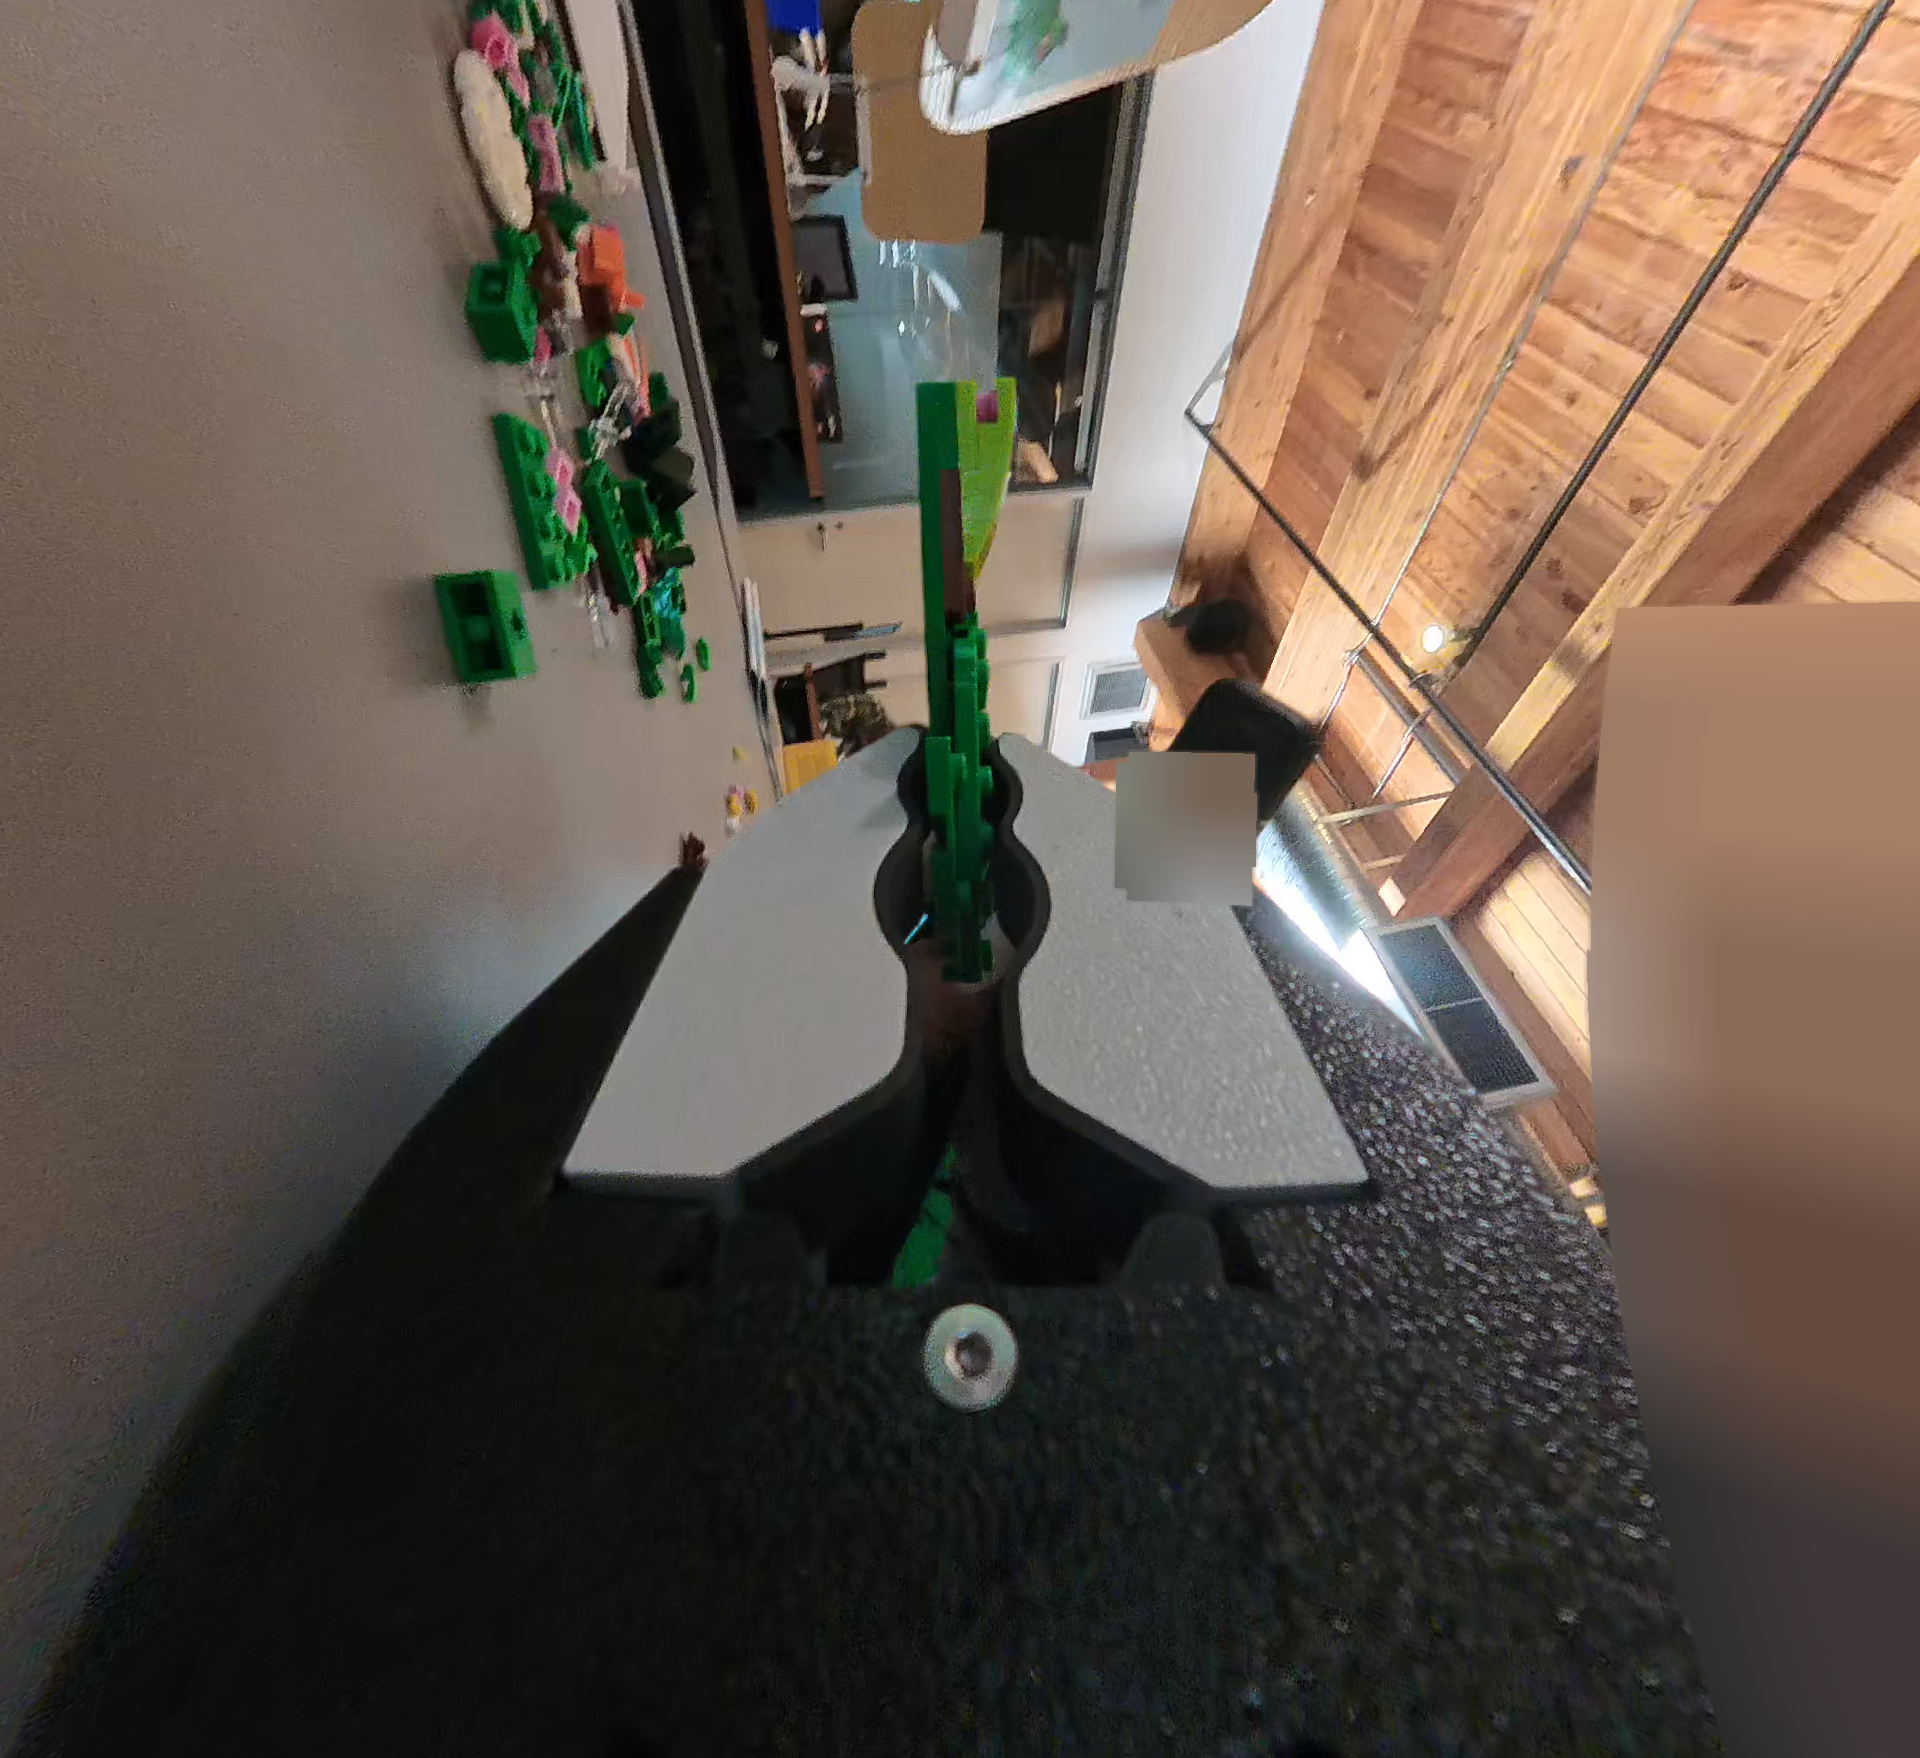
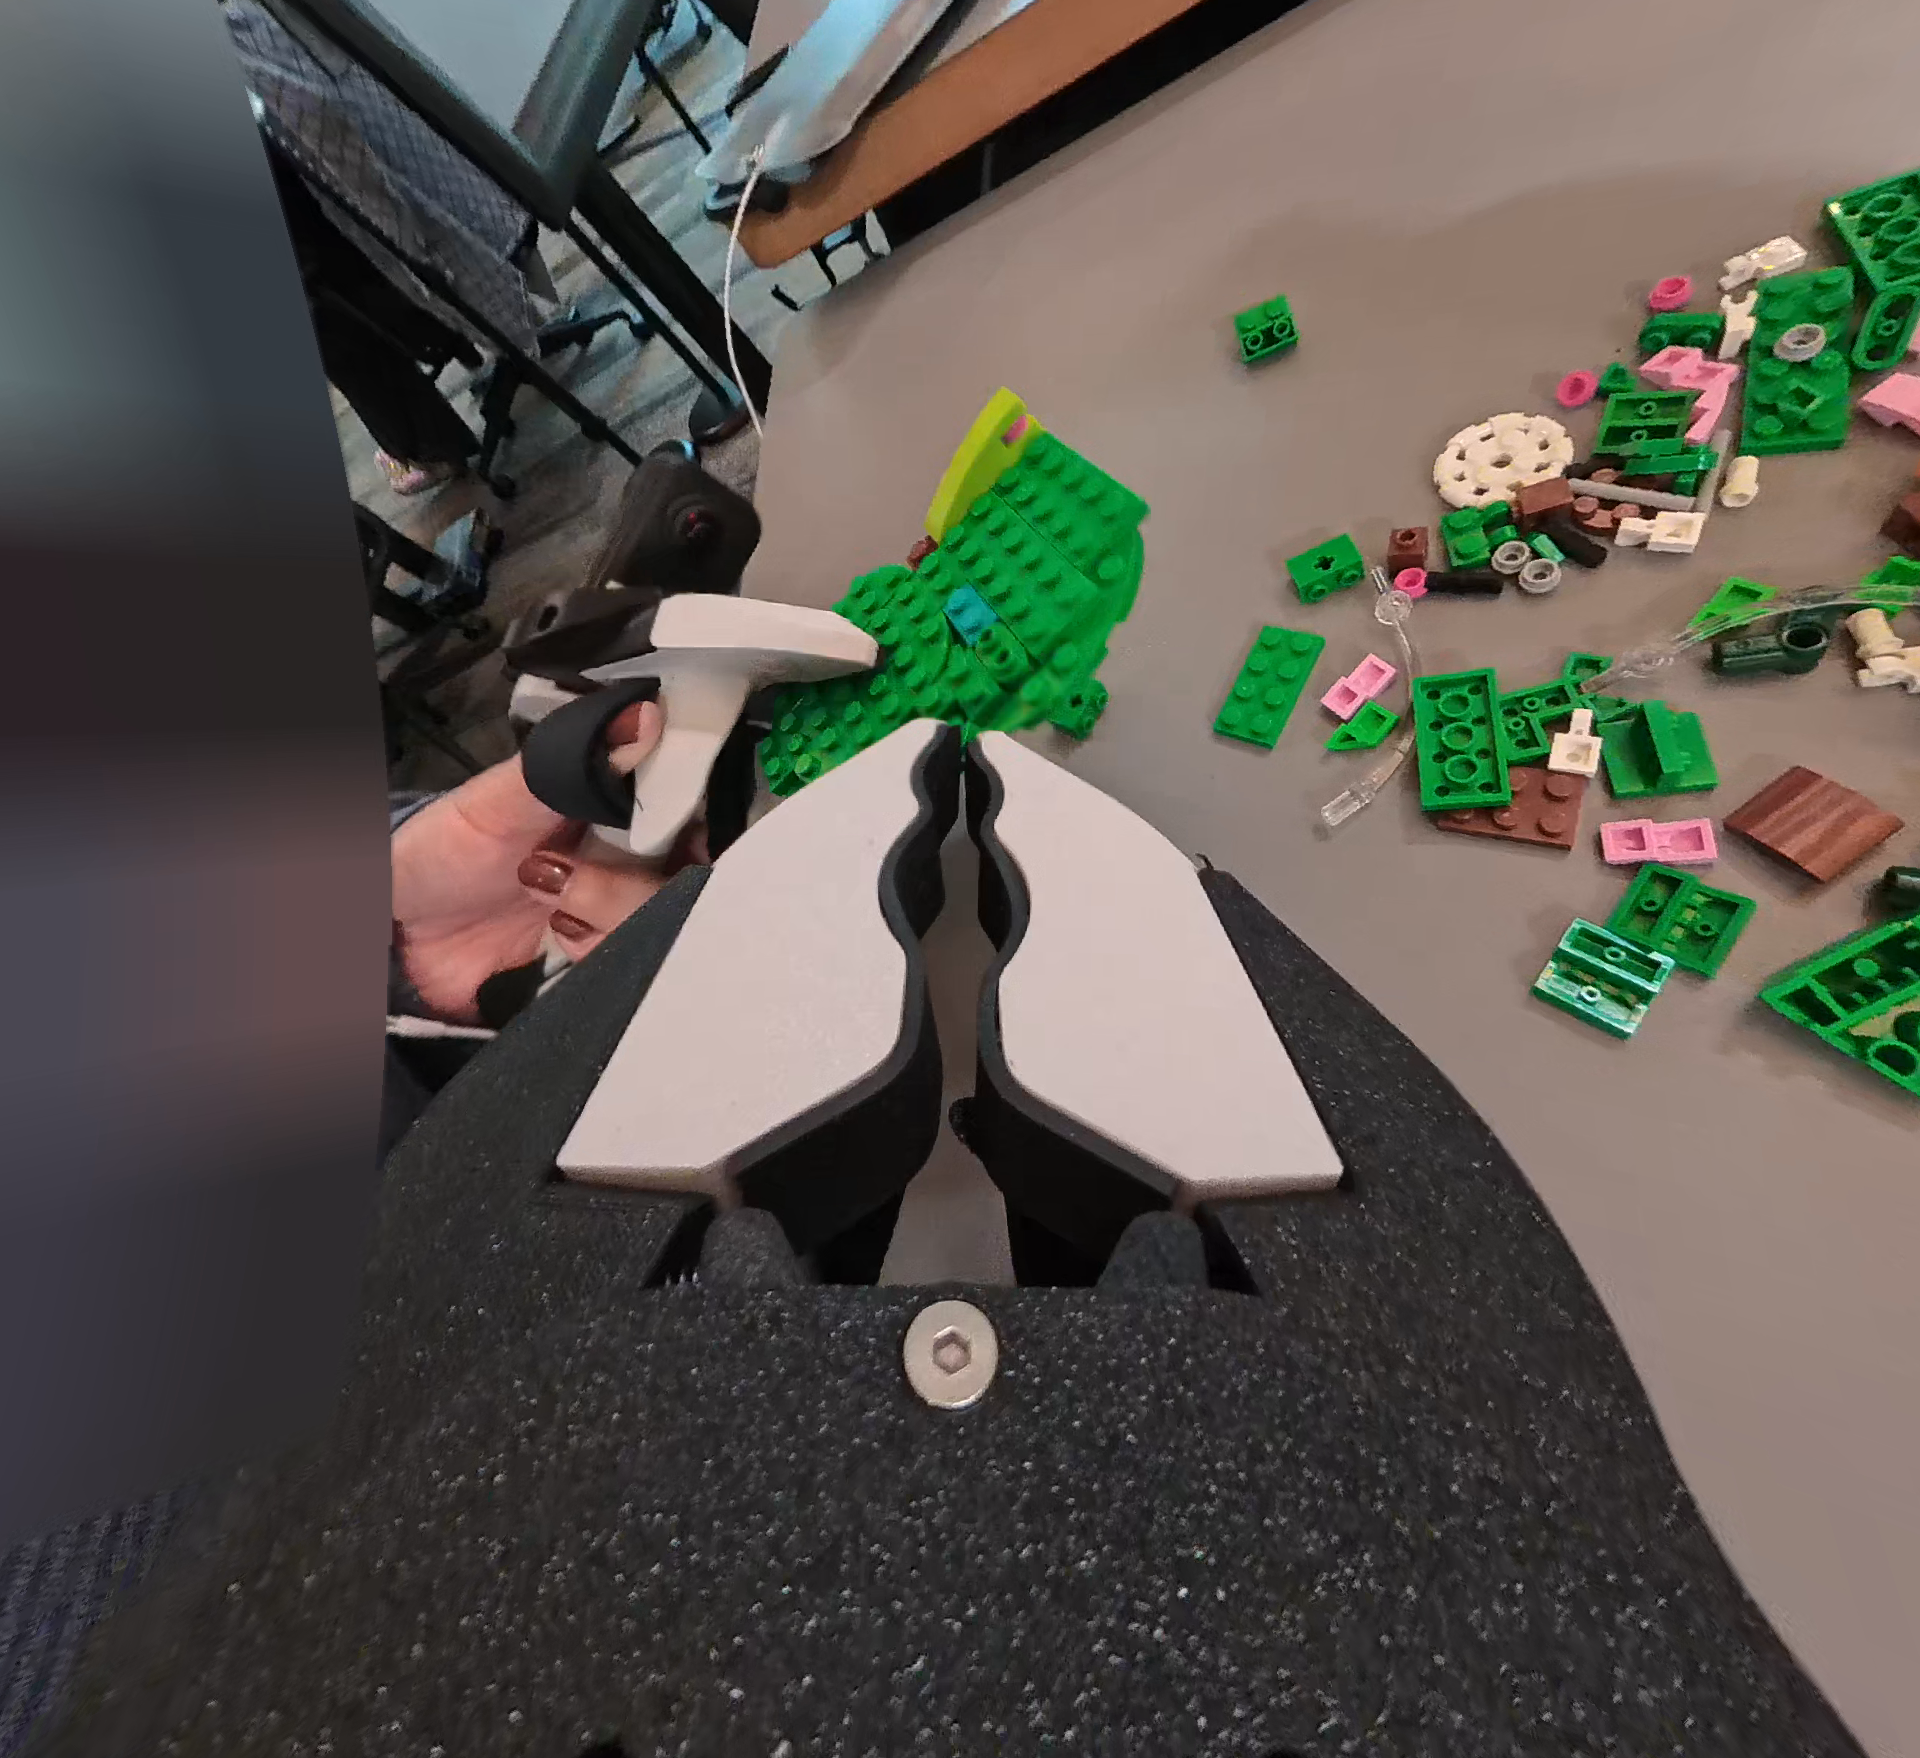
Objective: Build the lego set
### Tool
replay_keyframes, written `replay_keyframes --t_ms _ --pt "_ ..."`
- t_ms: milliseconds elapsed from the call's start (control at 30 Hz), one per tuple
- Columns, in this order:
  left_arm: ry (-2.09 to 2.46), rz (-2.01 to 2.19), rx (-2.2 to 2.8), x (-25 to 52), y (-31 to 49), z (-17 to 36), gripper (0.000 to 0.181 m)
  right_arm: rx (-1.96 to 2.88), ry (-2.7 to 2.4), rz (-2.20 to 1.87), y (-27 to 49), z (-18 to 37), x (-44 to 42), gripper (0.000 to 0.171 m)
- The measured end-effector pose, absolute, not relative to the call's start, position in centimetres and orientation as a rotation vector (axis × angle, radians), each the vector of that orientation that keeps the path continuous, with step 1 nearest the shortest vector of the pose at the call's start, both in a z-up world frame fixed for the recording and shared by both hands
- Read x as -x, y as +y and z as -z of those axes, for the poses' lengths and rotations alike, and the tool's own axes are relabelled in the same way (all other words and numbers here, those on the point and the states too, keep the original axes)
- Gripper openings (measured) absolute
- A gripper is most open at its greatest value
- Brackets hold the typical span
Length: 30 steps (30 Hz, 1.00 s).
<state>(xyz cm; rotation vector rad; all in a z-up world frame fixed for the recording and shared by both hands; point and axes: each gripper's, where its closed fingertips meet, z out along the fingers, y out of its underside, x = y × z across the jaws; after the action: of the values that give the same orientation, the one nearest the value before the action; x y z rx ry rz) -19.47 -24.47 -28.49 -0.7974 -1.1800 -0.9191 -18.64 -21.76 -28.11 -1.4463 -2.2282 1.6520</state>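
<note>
While our left claw (image 1: 961, 835) clamps the stiff, light green plate assembly (image 2: 997, 586) edge-on, our right claw (image 2: 961, 752), clenched empty, should press only near that clamped edge; studs may separate.

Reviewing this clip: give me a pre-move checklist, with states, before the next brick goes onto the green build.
1. Left tongs shut on the green build: ok.
2. Build held off the table: ok, it is tilted in the air.
3. Right tongs free for a brick: ok, nearly shut with nothing between them.
4. Loose bricks lie uncovered on the table: ok.
5. Which brick goes next: cannot tell.
6. Grip firm enough for pressing: cannot tell.
</note>
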Motion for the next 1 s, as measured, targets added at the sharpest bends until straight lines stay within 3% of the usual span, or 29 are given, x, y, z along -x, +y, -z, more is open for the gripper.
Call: replay_keyframes --t_ms 467,1000 --pt "-1.168 0.843 0.714 19.7 -25.5 27.6 0.008 1.763 -1.827 -2.088 -23.1 26.8 19.2 0.000" --pt "-1.184 0.821 0.689 19.9 -25.9 27.8 0.008 1.761 -1.549 -2.042 -23.6 26.8 19.4 0.000"
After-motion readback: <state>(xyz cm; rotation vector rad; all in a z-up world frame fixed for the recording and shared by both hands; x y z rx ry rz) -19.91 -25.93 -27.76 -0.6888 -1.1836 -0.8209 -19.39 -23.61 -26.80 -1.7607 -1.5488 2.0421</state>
